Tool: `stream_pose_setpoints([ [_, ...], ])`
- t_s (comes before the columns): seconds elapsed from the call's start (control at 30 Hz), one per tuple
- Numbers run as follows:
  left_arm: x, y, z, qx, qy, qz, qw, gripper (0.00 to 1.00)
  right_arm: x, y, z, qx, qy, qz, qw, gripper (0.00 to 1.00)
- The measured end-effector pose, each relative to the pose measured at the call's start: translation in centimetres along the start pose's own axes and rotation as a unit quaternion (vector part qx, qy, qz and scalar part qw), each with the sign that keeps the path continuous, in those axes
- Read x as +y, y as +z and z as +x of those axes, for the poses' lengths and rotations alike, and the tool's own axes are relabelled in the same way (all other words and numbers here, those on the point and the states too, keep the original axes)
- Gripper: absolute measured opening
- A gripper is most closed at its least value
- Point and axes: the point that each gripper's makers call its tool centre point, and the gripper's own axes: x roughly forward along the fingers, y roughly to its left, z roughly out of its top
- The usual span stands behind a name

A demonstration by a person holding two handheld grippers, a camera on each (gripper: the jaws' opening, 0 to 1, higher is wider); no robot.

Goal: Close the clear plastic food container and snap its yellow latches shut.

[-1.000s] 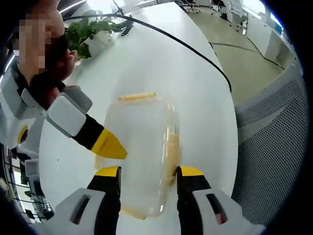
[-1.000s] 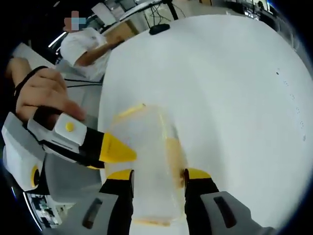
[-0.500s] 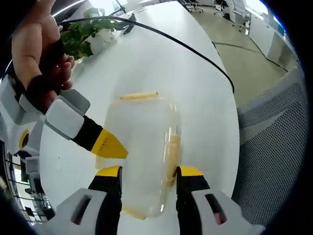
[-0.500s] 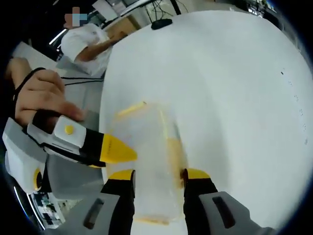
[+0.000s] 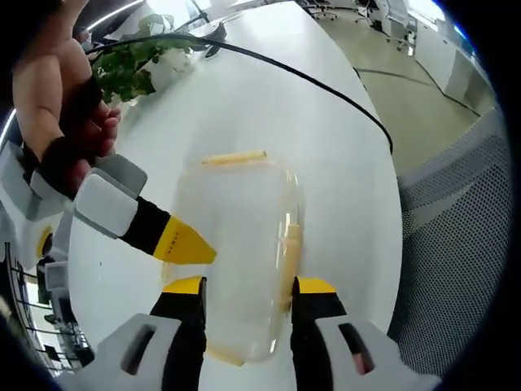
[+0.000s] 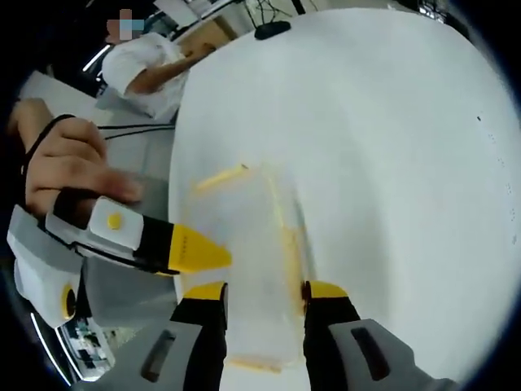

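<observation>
Clear plastic, the food container (image 5: pixel 236 252) lies on the white desk (image 5: pixel 269 106) with its lid on, 1 yellow latch (image 5: pixel 234 158) at its far end and another along its right side (image 5: pixel 290 252). In the left gripper view, the left gripper (image 5: pixel 248 287) has its fingers spread to either side of the container's near end, and the right gripper (image 5: pixel 186 245) reaches in from the left, its yellow tip at the container's edge. In the right gripper view, the right gripper (image 6: pixel 265 292) straddles the near end the same way, fingers apart, while the left gripper (image 6: pixel 199 253) comes in from the left.
</observation>
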Motion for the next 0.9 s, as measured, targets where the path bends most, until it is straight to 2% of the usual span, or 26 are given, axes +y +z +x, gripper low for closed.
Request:
stream_pose_setpoints([
  [0.07, -0.38, 0.09, 0.61, 0.001, -0.002, 0.001, 1.0, 0.39, -0.03, -0.1, 0.08, 0.001, 0.0, 0.0, 1.0, 0.35],
  [0.27, -0.49, -0.07, 0.46, -0.003, 0.0, 0.003, 1.0, 0.4, -0.02, -0.26, 0.22, 0.011, -0.003, 0.001, 0.9999, 0.36],
  [0.9, -0.41, -0.09, 0.32, 0.0, 0.004, 0.004, 1.0, 0.4, -0.24, -0.34, 0.18, -0.007, -0.004, 0.0, 1.0, 0.37],
])
